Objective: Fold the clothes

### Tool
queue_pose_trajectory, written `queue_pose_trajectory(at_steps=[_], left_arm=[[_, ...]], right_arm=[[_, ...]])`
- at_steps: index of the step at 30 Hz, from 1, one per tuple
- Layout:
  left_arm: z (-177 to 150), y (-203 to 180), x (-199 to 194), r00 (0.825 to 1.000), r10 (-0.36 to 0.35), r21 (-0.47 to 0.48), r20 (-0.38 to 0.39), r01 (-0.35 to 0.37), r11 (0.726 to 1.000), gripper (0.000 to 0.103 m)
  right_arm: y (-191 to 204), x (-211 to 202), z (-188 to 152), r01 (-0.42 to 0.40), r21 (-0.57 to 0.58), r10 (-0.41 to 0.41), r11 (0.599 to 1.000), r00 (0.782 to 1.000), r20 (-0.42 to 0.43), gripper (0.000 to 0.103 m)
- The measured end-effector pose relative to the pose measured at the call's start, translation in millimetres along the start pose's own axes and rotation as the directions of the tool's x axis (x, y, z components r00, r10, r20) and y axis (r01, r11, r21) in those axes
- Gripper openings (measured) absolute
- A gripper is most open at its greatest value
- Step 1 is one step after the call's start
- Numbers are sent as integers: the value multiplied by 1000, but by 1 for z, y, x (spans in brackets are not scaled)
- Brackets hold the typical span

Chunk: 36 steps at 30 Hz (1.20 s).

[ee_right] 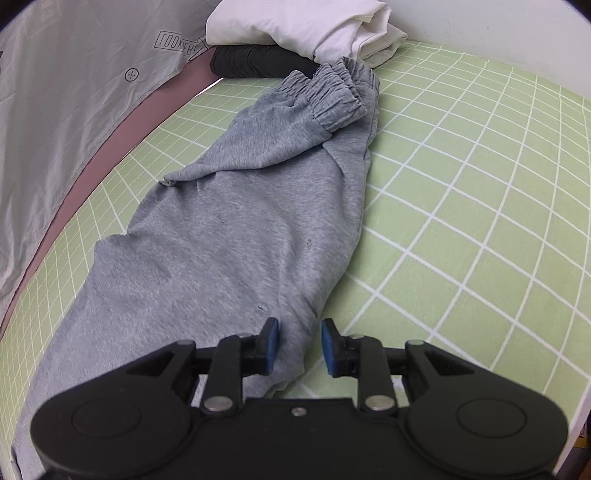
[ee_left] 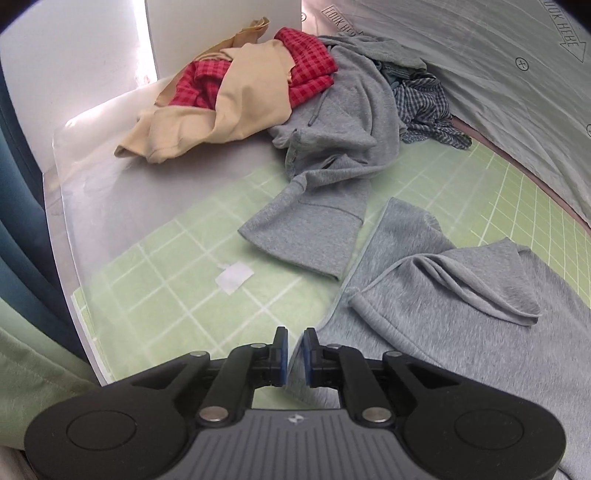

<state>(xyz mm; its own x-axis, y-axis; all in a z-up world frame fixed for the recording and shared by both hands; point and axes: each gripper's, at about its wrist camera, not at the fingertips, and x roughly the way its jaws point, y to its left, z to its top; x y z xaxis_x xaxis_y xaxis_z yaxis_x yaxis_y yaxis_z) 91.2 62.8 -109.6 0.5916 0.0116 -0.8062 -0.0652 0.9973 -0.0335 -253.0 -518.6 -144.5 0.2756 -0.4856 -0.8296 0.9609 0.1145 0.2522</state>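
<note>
Left claw (ee_left: 295, 354) pinched on grey trousers (ee_right: 236, 221) edge; right claw (ee_right: 299, 345) apart astride hem. Risk: thin pinch slipping, fold skewing.

Surface: pale green cutting mat with a white grid (ee_right: 480, 206), covering the desk
Overlay: clear glossy plastic sheet (ee_left: 122, 192) over the mat's left end, catching glare
Back edge: dull pink strip (ee_right: 122, 125) running along the mat's far side
Backdrop: crinkled grey sheet printed with "LOOK HERE" arrows and circled crosses (ee_left: 480, 74)
Wall: plain white wall (ee_right: 498, 26) behind the right end
Left side: white panel (ee_left: 207, 26) standing upright, dark teal curtain folds (ee_left: 14, 184) beside it
Light: bright, even, indoors
</note>
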Motion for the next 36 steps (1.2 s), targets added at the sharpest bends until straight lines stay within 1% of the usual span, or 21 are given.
queue_pose_trajectory(at_steps=[1, 2, 3, 4, 5, 6, 7, 9, 10, 12, 17, 19, 21, 25, 28, 29, 31, 32, 33, 34, 36], left_arm=[[6, -3, -2, 1000, -13, 21, 19, 13, 1000, 23], [12, -8, -5, 999, -38, 44, 36, 37, 998, 30], [16, -14, -5, 997, -66, 73, 45, 63, 995, 35], [18, -23, -4, 994, -98, 112, 43, 93, 989, 38], [20, -32, -3, 991, -130, 151, 39, 122, 981, 45], [23, -42, -1, 986, -161, 190, 35, 152, 970, 50], [25, -51, 0, 981, -192, 228, 29, 181, 957, 51], [29, -69, 3, 967, -253, 302, 14, 237, 923, 56], [31, -78, 4, 959, -282, 339, 5, 264, 903, 58], [31, -95, 9, 944, -329, 397, -26, 312, 863, 60], [27, -129, 28, 917, -387, 468, -94, 384, 796, 65], [26, -139, 34, 914, -390, 489, -111, 392, 779, 67], [27, -149, 41, 913, -386, 499, -133, 398, 770, 75], [28, -163, 55, 907, -386, 511, -171, 416, 752, 75], [27, -172, 62, 914, -362, 546, -182, 400, 736, 75], [27, -173, 64, 921, -348, 557, -176, 384, 737, 74], [32, -172, 68, 935, -323, 560, -150, 349, 751, 58], [39, -168, 71, 938, -315, 544, -143, 340, 767, 41], [45, -164, 74, 942, -306, 528, -136, 331, 782, 22], [53, -159, 77, 943, -306, 504, -133, 330, 798, 14], [74, -144, 87, 936, -326, 429, -132, 351, 832, 7]], right_arm=[[3, -4, -3, 16, -17, -16, 1000, 1000, 14, 44], [7, -8, -5, 35, -36, -34, 999, 999, 31, 51], [13, -11, -9, 45, -56, -43, 997, 998, 47, 62], [19, -14, -13, 53, -76, -49, 996, 997, 63, 68], [24, -17, -17, 62, -95, -54, 994, 995, 78, 75], [30, -20, -21, 71, -115, -60, 991, 994, 94, 76], [36, -23, -25, 80, -134, -65, 988, 992, 110, 77], [48, -30, -33, 98, -172, -74, 980, 987, 142, 81], [54, -33, -37, 108, -191, -78, 976, 984, 158, 82], [64, -33, -45, 93, -206, -63, 974, 987, 149, 82], [85, -24, -62, 81, -233, -57, 969, 993, 107, 82], [90, -21, -65, 89, -236, -67, 968, 993, 99, 82], [93, -16, -66, 101, -234, -82, 967, 992, 91, 82], [96, -4, -66, 122, -238, -109, 964, 992, 66, 83], [96, 4, -66, 142, -227, -137, 963, 990, 38, 83], [96, 6, -67, 150, -226, -146, 962, 989, 33, 83], [97, 7, -69, 156, -225, -153, 962, 988, 29, 84], [98, 7, -70, 157, -225, -155, 962, 988, 30, 84], [98, 7, -70, 159, -225, -156, 961, 987, 30, 85], [98, 7, -70, 160, -228, -157, 961, 987, 29, 85], [99, 7, -70, 160, -237, -157, 958, 987, 29, 85]])
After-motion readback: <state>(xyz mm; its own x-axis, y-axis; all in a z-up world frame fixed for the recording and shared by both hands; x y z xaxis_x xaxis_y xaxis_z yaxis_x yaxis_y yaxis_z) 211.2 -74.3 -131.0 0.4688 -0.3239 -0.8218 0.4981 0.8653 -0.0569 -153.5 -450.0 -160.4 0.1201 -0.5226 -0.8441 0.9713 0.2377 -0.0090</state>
